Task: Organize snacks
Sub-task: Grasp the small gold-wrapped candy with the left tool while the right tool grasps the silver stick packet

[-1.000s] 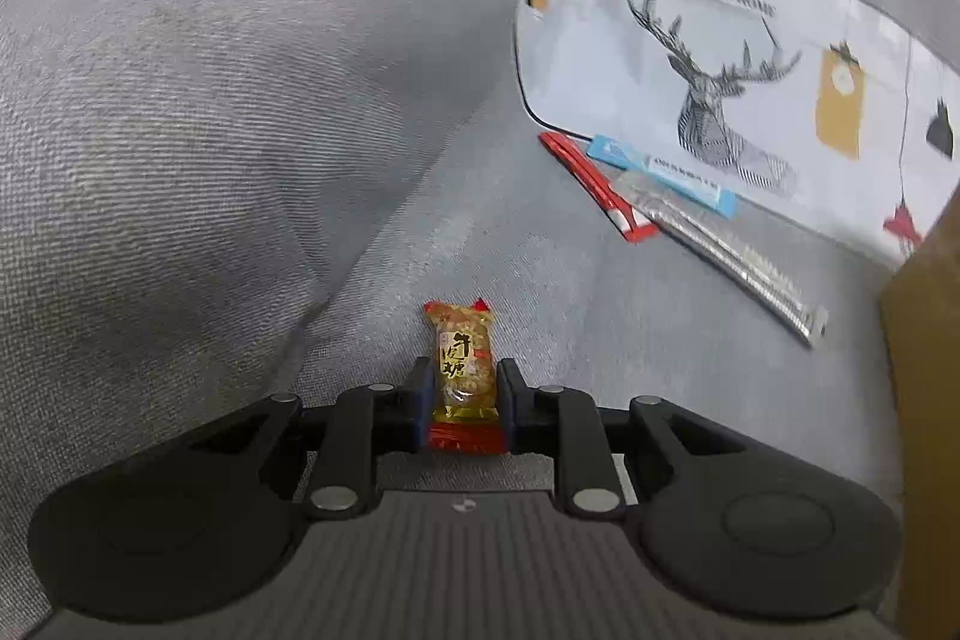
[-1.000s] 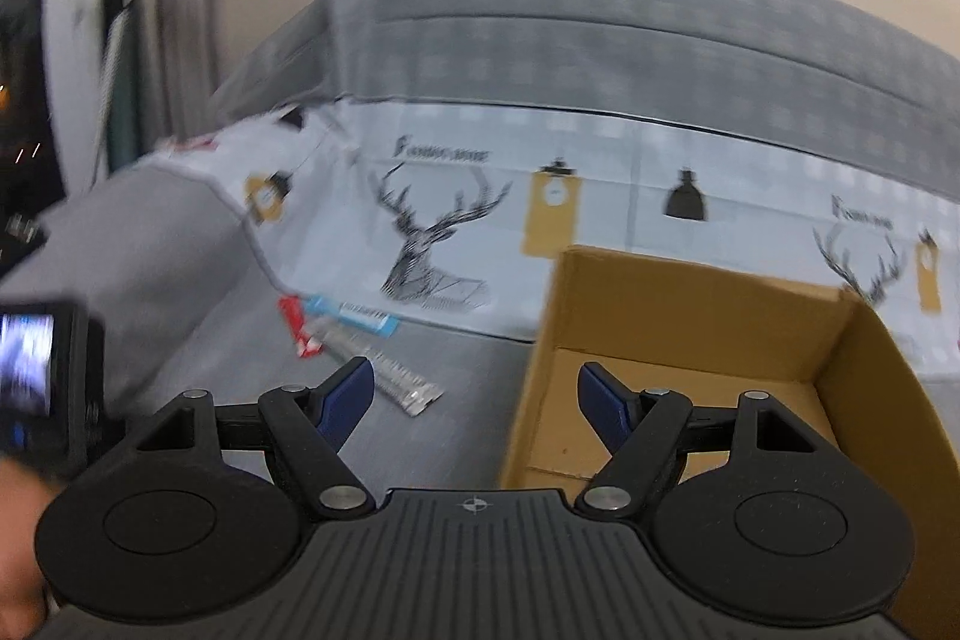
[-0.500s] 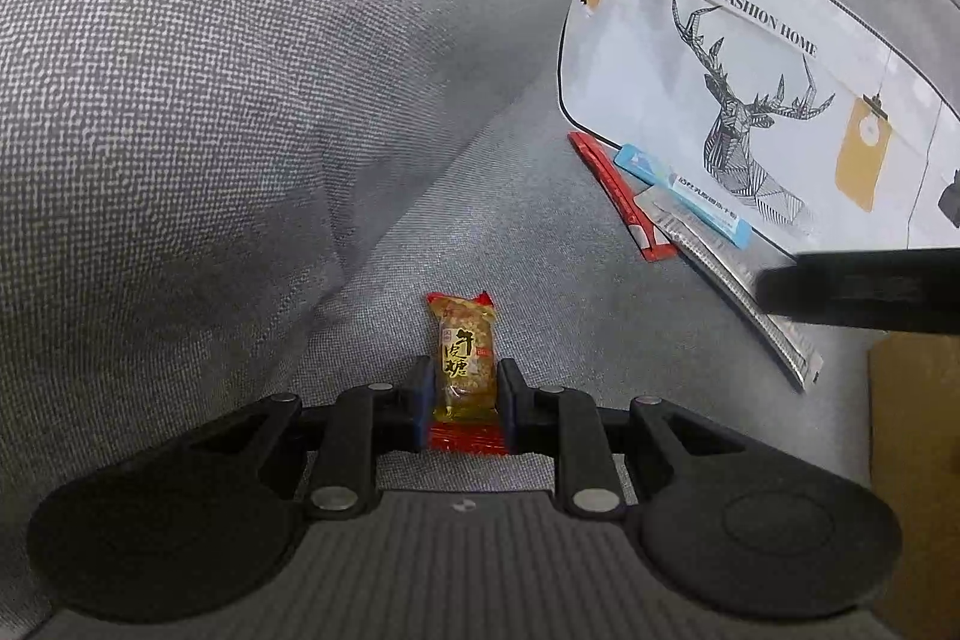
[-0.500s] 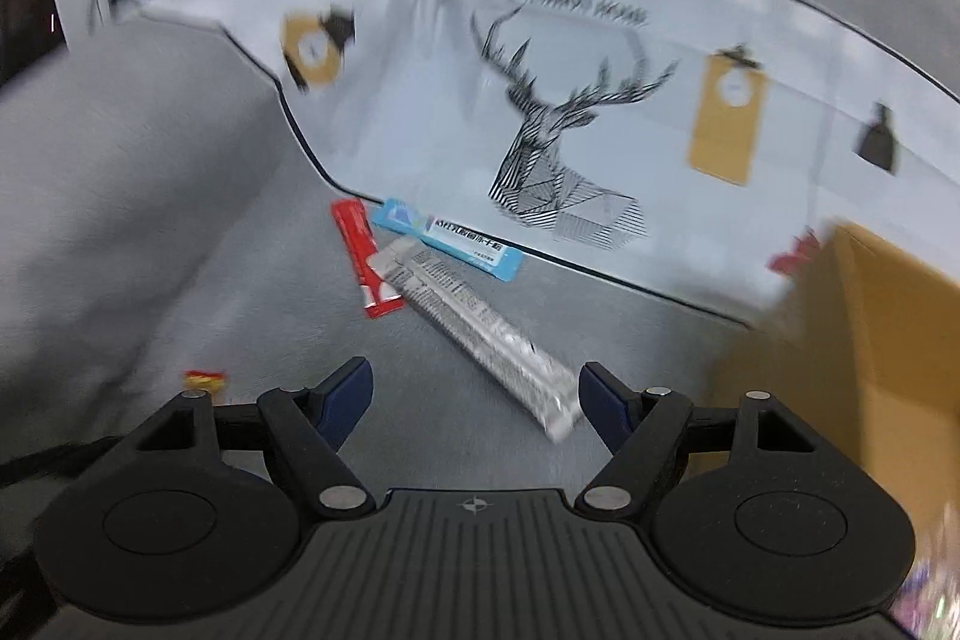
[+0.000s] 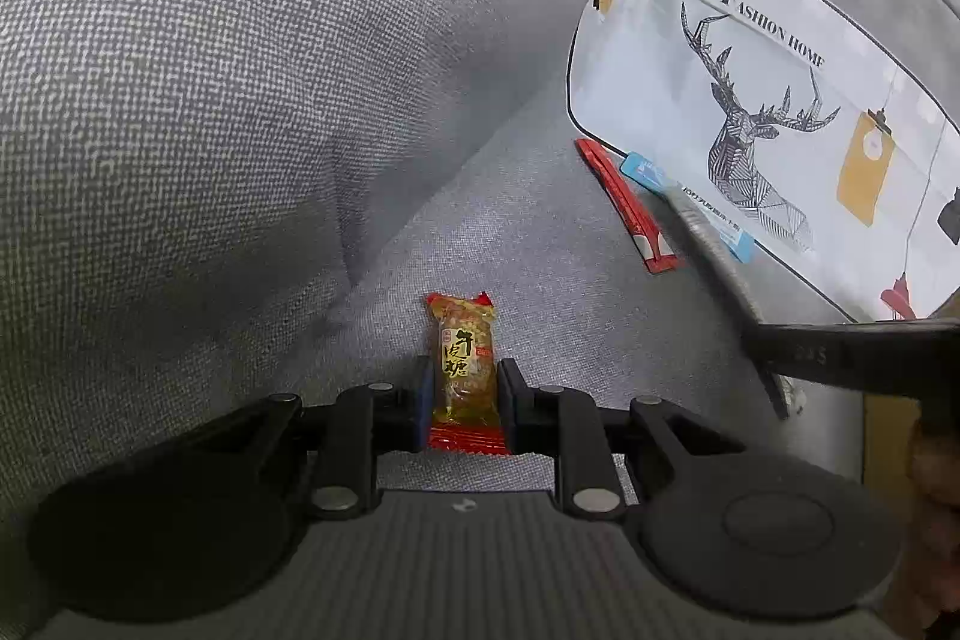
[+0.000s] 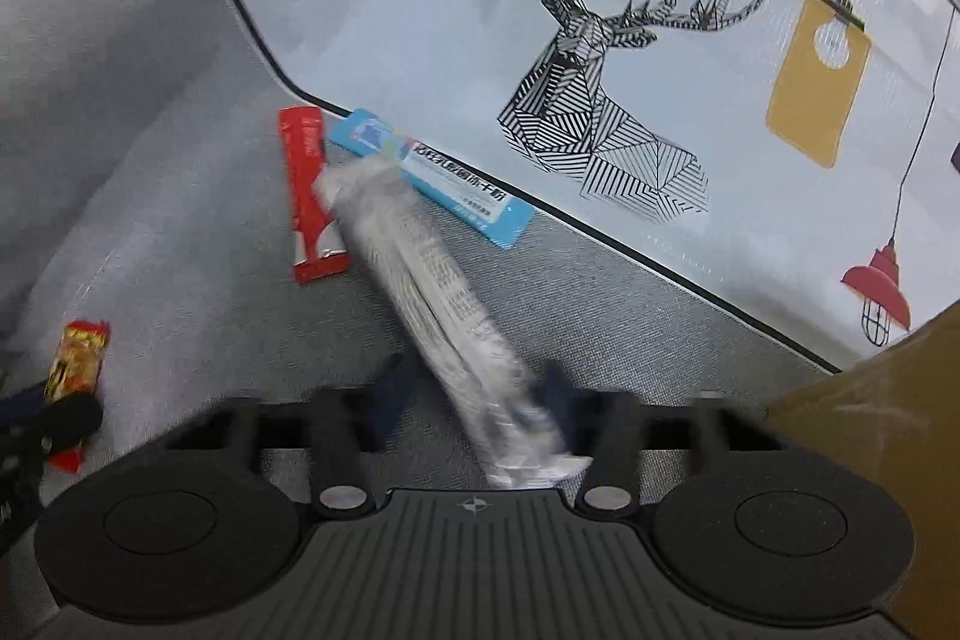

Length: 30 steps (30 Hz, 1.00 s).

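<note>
snacks: one candy [image 5: 465, 370], three sticks [image 6: 432, 280].

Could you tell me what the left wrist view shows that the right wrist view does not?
Only the left wrist view shows the left gripper shut on the candy, and the sofa's bulging grey cushion. Only the right wrist view shows the right gripper's jaws, which have just been closing, blurred around the silver packet, and the cardboard box. Both show the red stick, the blue sachet and the deer-print cloth.
</note>
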Each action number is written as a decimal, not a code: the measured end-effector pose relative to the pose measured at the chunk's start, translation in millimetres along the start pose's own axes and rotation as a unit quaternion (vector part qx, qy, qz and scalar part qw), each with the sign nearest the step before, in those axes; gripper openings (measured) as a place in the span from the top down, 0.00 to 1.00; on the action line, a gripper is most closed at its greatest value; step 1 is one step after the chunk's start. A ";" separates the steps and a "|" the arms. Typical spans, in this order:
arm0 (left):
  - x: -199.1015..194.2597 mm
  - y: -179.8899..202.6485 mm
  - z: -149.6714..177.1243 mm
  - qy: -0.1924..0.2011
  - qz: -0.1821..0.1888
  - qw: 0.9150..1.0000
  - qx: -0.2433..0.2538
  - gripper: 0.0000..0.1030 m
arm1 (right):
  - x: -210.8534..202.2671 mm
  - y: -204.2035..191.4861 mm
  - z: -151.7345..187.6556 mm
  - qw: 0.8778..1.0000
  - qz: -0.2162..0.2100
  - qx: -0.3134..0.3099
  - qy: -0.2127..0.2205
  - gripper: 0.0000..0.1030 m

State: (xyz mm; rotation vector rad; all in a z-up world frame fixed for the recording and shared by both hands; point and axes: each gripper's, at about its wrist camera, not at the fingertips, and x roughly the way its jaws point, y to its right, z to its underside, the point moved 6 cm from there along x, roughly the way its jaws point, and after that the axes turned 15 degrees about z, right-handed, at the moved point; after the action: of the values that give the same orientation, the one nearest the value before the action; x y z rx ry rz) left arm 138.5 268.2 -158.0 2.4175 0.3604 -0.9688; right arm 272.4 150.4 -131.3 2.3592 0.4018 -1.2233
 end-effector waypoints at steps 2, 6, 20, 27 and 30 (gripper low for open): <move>-1.7 -1.6 -0.2 -0.001 -0.001 1.000 -0.004 0.77 | -10.0 -2.7 0.8 1.000 0.006 -0.008 0.011 0.92; -7.1 -3.8 -2.9 -0.005 0.010 1.000 -0.011 0.77 | -40.7 -0.3 3.3 1.000 0.000 0.004 0.023 0.97; -37.9 12.0 10.1 -0.062 0.074 0.995 -0.012 0.84 | -156.9 2.3 105.1 0.992 -0.056 0.106 0.025 0.97; -28.9 1.8 17.5 -0.104 0.064 0.992 -0.038 0.83 | -138.0 -20.1 149.1 0.991 -0.080 0.111 -0.016 0.94; -29.6 -6.3 12.9 -0.102 0.080 0.989 -0.073 0.77 | -136.9 -21.0 142.6 0.989 -0.091 0.116 -0.001 0.67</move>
State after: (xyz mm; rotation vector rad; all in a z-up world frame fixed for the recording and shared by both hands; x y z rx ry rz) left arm 107.5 264.8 -147.3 2.1562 0.1560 -1.0673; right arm 86.9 88.2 -95.9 2.5621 0.5095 -1.4228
